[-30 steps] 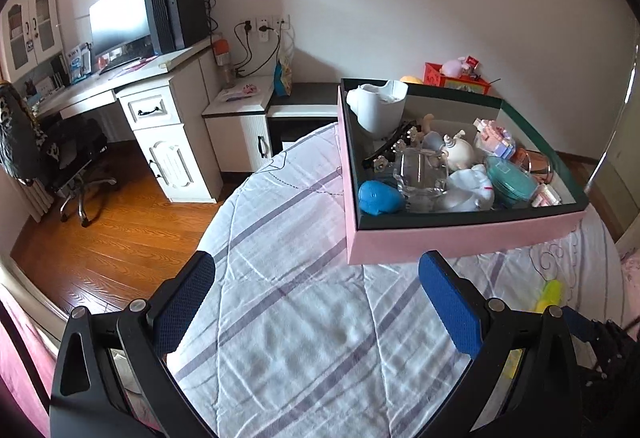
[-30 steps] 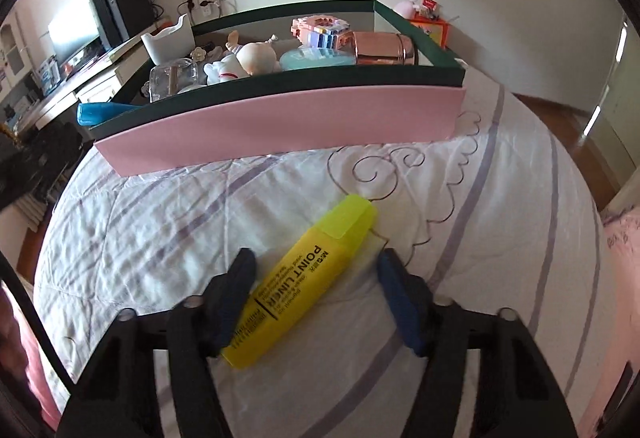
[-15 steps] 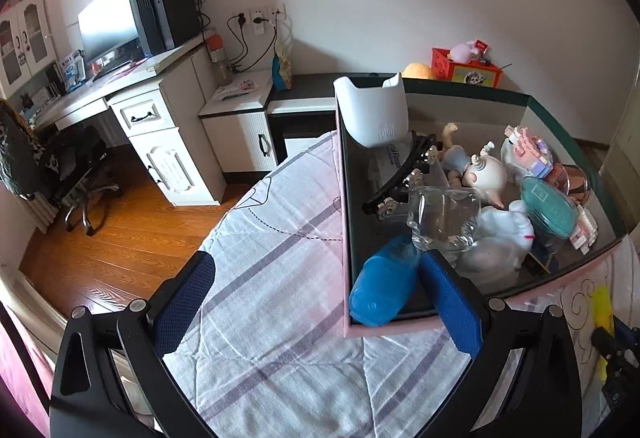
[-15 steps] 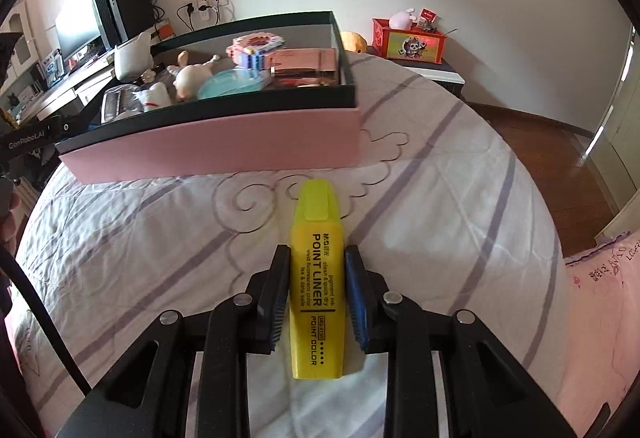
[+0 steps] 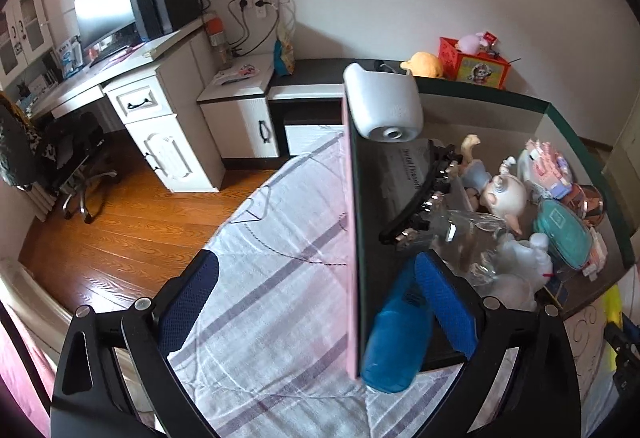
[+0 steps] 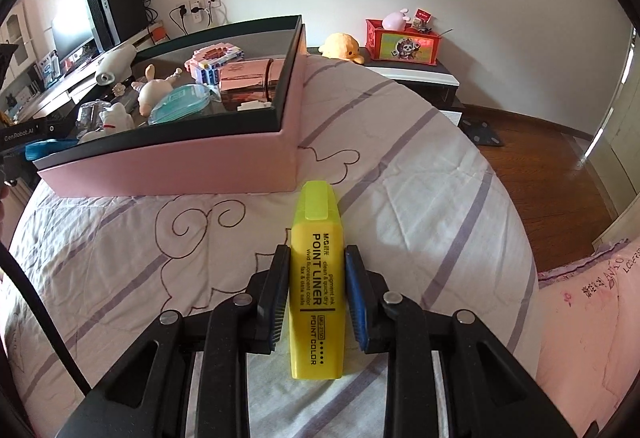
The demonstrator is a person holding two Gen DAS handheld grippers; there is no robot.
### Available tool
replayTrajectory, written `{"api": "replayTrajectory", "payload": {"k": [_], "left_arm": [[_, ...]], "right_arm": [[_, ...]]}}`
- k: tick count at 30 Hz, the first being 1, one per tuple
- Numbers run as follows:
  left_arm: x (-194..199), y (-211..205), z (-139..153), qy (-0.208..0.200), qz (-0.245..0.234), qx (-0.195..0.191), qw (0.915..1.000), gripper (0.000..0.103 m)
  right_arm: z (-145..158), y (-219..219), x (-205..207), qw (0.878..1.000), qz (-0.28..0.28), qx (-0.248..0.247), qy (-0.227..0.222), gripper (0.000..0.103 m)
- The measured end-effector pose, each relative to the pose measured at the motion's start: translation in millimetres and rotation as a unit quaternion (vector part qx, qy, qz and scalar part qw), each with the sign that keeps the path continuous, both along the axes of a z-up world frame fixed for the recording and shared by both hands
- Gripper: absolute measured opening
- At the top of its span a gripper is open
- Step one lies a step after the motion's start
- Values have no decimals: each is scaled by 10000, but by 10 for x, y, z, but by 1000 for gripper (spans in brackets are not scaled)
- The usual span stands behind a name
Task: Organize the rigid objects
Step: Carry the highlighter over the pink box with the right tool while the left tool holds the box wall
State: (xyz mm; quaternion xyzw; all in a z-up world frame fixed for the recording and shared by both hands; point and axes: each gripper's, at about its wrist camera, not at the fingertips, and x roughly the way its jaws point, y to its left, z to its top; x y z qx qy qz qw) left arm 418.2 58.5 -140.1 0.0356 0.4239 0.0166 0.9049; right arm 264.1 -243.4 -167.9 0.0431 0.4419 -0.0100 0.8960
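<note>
While right tool (image 6: 316,290) clamps highlighter (image 6: 317,278) | left tool (image 5: 320,302) straddles box wall (image 5: 353,238)

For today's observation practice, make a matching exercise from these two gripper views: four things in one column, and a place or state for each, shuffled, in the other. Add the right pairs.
Things
1. yellow highlighter
2. pink box
3. red box
4. left gripper

Places or states
A. on the dark cabinet by the wall
B. open, straddling the pink box's side wall
C. on the bedspread, full of small items
D. clamped in the right gripper

Pairs: 1-D, 2-C, 3-A, 4-B
</note>
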Motion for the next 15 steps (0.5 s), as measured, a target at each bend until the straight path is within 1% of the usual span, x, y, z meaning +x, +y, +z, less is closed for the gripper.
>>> {"api": "replayTrajectory", "payload": {"k": [2,3,5,7,9,10,11,12,14,15], "left_arm": [[50,54,11,66,90,31,9999,86],[88,61,-9,152,61,-22,9999,82],[151,54,-69,283,8,-113,9995,63],[196,37,-109,364,-18,-188,9992,54],[210,-5,-123,383,-107,-217,9990,39],[205,-29,-132,385,-152,-233,9989,35],[207,-51,-137,392,-200,-246,9987,29],[202,-71,-135,390,-229,-244,9987,28],[197,-100,-136,376,-262,-264,9986,19],[194,-122,-141,364,-303,-266,9985,16]], "right_arm": [[-2,-21,19,10000,15,9,2,27],[0,-33,25,10000,1,4,-10,27],[-8,-59,51,10000,4,2,-14,27],[-10,-84,62,10000,13,24,-25,27],[-17,-108,77,10000,8,33,-31,27],[-14,-118,75,10000,6,44,-52,27],[-15,-125,75,10000,16,47,-55,27],[-17,-143,83,9999,31,73,-68,27],[-27,-176,103,9999,59,120,-78,27],[-24,-195,106,9998,64,150,-97,27]]}}
